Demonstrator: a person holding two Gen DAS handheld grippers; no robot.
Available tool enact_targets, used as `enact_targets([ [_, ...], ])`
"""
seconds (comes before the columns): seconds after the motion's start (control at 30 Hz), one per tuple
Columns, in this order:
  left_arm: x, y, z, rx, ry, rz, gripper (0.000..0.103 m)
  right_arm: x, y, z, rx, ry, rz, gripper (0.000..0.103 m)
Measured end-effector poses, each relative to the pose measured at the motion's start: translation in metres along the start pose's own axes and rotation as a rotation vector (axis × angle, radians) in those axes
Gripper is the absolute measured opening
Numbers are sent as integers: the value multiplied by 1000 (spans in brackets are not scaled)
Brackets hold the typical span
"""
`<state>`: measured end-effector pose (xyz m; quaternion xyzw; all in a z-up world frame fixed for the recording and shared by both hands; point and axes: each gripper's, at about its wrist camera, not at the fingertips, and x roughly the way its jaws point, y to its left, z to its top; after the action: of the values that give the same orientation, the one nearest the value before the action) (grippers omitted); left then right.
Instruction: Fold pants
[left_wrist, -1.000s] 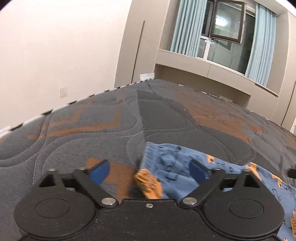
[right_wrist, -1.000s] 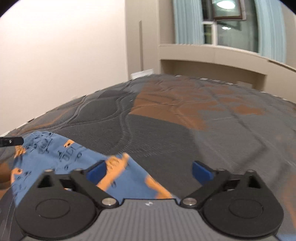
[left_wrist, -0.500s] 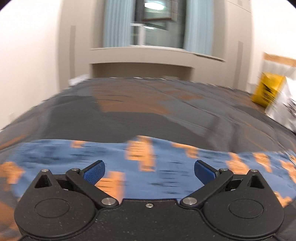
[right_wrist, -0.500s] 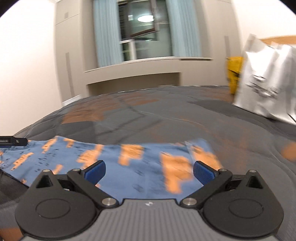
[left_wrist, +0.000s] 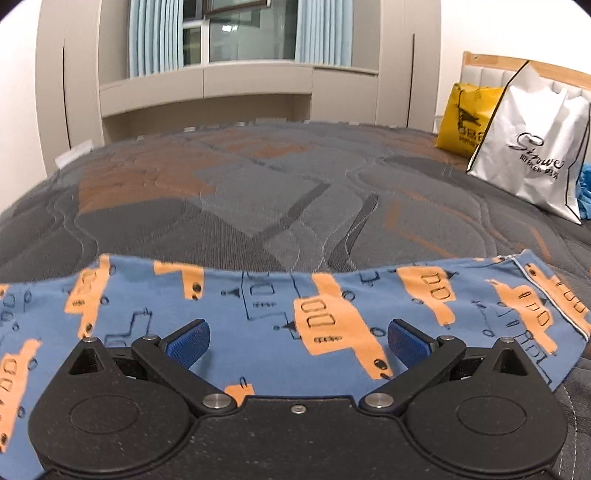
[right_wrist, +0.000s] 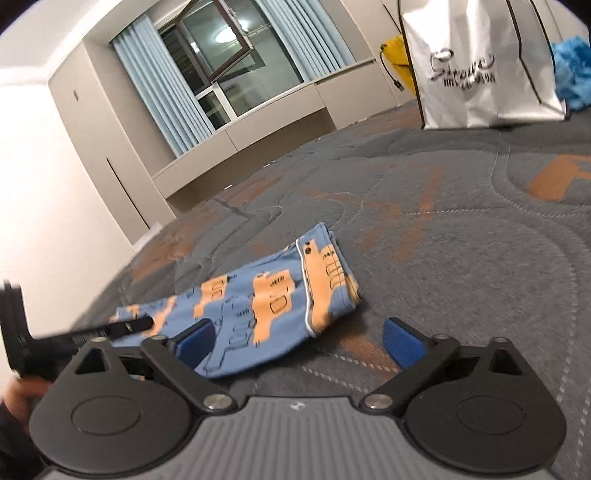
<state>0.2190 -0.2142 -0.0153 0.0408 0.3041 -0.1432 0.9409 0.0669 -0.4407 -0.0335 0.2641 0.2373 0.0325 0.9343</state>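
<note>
Spreading across both views: the quilted grey-and-orange bed (left_wrist: 280, 192), carrying everything.

Standing at the upper right of the frame in both views: a white shopping bag (left_wrist: 532, 147), with a yellow bag (left_wrist: 463, 118) behind it, both well apart from the garment.

Lying flat on the bed: the blue pants (left_wrist: 280, 314) printed with orange vehicles, already doubled into one long strip. Running left to right across the lower half of the left wrist frame, long axis crosswise to the jaws; showing a white-piped end (right_wrist: 325, 273) at centre frame in the right wrist view.

Hovering directly over the middle of the strip: the left gripper (left_wrist: 297, 341), jaws spread wide and holding nothing.

Hanging beside the piped end, lower centre of its own frame: the right gripper (right_wrist: 297, 341), jaws likewise wide apart and empty, one blue pad over cloth, the other over bare mattress.

Judging from this: right gripper nearer the end, so probably pinching that end and carrying it along the long axis.
</note>
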Motion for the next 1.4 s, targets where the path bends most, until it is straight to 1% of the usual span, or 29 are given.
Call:
enact_targets([
  [0.13,6,11,5,-40,35,2,102,9,-7,7,75,12,40,94],
  [0.23,4,11,9,-55,25,-6,102,13,-13,8,170,-16,68,96],
  [0.33,3,6,18,-63,18,-64,102,16,-11,6,185,-47,46,96],
  [0.4,6,0,27,-87,34,-139,102,19,-7,5,185,-59,29,94],
  [0.43,8,-3,34,-108,47,-192,102,20,-5,5,184,-63,20,90],
  [0.47,10,-6,39,-125,56,-235,102,21,-3,4,184,-67,10,80],
  [0.5,13,-10,45,-147,64,-289,102,22,-3,5,184,-68,0,73],
  [0.53,15,-15,51,-163,71,-340,102,24,-2,5,183,-64,-13,55],
  [0.57,18,-19,54,-174,76,-386,102,25,-1,4,183,-58,-33,44],
  [0.6,21,-25,59,-184,87,-442,102,26,1,5,175,-58,-67,39],
  [0.63,25,-31,62,-194,105,-497,101,26,4,5,150,-67,-98,30],
  [0.67,30,-38,65,-203,131,-546,99,25,9,5,114,-76,-126,25],
  [0.73,38,-50,69,-224,187,-623,97,25,25,4,-1,-91,-187,21],
  [0.83,49,-64,70,-238,248,-685,97,27,52,-3,-181,-101,-234,18],
  [0.97,55,-78,72,-211,285,-685,96,39,93,-19,-456,-102,-336,16],
  [1.13,60,-88,74,-189,319,-675,92,59,136,-46,-748,-77,-400,16],
  [1.23,62,-92,74,-168,328,-641,81,67,149,-60,-843,-71,-430,16],
  [1.27,64,-92,73,-166,336,-626,71,69,151,-62,-856,-72,-436,16],
  [1.3,66,-92,72,-168,344,-623,54,70,153,-64,-863,-72,-438,16],
  [1.33,68,-92,70,-172,355,-623,43,71,155,-66,-867,-71,-438,16],
  [1.37,70,-92,69,-175,363,-623,25,71,156,-68,-868,-70,-437,16],
  [1.4,72,-93,68,-180,367,-627,19,71,156,-68,-869,-70,-437,16],
])
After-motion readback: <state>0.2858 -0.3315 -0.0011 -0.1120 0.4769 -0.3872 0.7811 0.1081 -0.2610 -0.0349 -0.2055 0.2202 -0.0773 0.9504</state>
